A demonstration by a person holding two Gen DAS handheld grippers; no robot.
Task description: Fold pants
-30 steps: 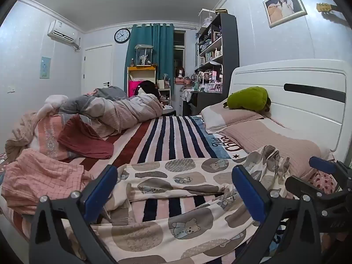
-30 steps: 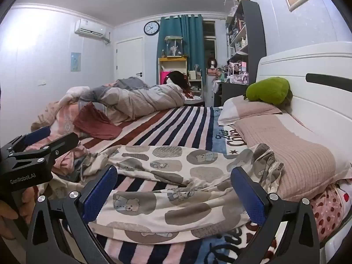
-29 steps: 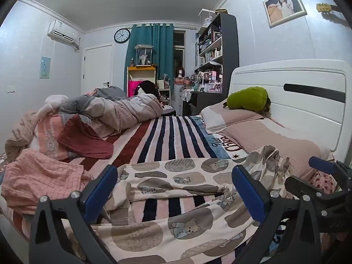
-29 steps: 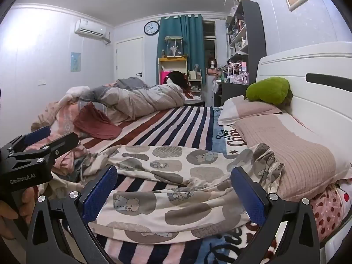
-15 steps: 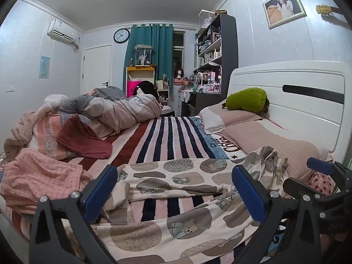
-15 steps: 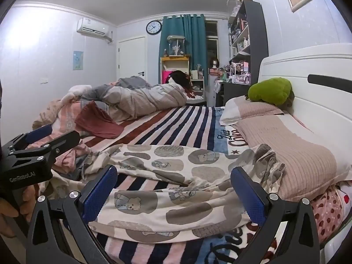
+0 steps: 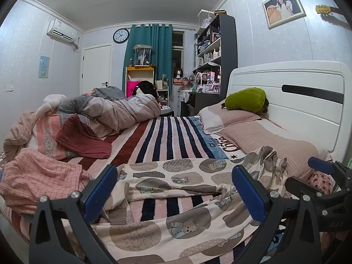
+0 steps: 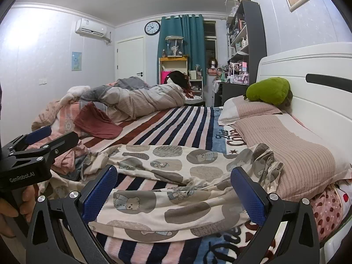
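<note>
Cream pants [image 7: 176,176] with brown patches and teddy bears lie spread and rumpled across the striped bed near its front edge; they also show in the right wrist view [image 8: 176,167]. Their gathered waistband [image 8: 266,156] rests against a pink pillow. My left gripper [image 7: 173,191] is open and empty, hovering just above the pants. My right gripper [image 8: 173,193] is open and empty over the pants' near leg. In the left wrist view the right gripper [image 7: 325,176] shows at the right edge. In the right wrist view the left gripper [image 8: 44,140] shows at the left.
Striped blanket [image 7: 167,138] covers the bed. Pink pillows [image 7: 264,140] and a green plush [image 7: 246,99] lie by the white headboard [image 7: 297,92]. A heap of quilts and clothes [image 7: 66,127] fills the bed's left side, with pink checked cloth [image 7: 39,176] close by.
Both grippers have drifted slightly, so the views shift a little. The pants lie as before and both grippers stay open.
</note>
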